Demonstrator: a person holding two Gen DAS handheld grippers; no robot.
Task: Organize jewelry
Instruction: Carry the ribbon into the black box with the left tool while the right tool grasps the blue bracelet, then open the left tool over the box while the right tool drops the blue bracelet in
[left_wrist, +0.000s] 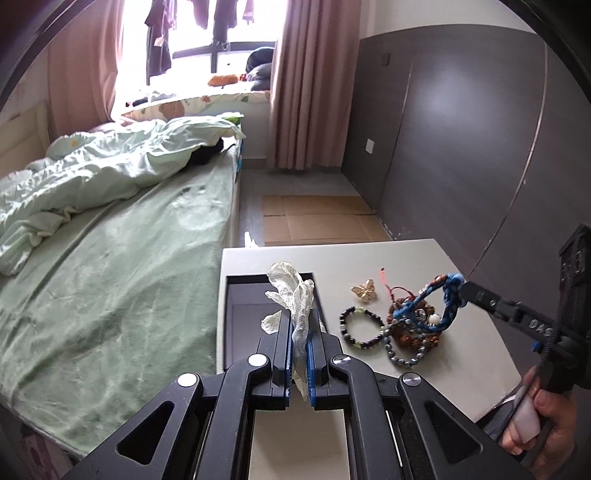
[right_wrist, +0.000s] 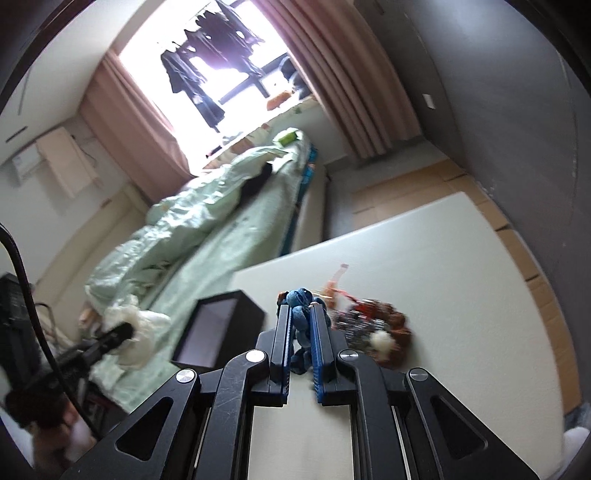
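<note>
On the left edge of the white bench (left_wrist: 424, 254) sits an open black box (left_wrist: 236, 302), hard against the green bed (left_wrist: 110, 277). Over it the left gripper (left_wrist: 300, 332) has its fingers pressed together on a crumpled white tissue (left_wrist: 291, 288), pinched clear of the box interior. To the right lie a gold butterfly brooch (left_wrist: 364, 290), a dark bead bracelet (left_wrist: 360, 328) and a tangled heap of bracelets (left_wrist: 417, 325). Farthest right, the right gripper (left_wrist: 463, 291) pinches a blue braided bracelet (left_wrist: 448, 306) at its top, the loop partly raised but its lower end looks caught in the heap.

The step in hand seems to be clearing the box's packing while picking the first piece. Next the blue bracelet likely needs lifting free of the tangle — gently, so nothing trails — then carrying left into the box.
</note>
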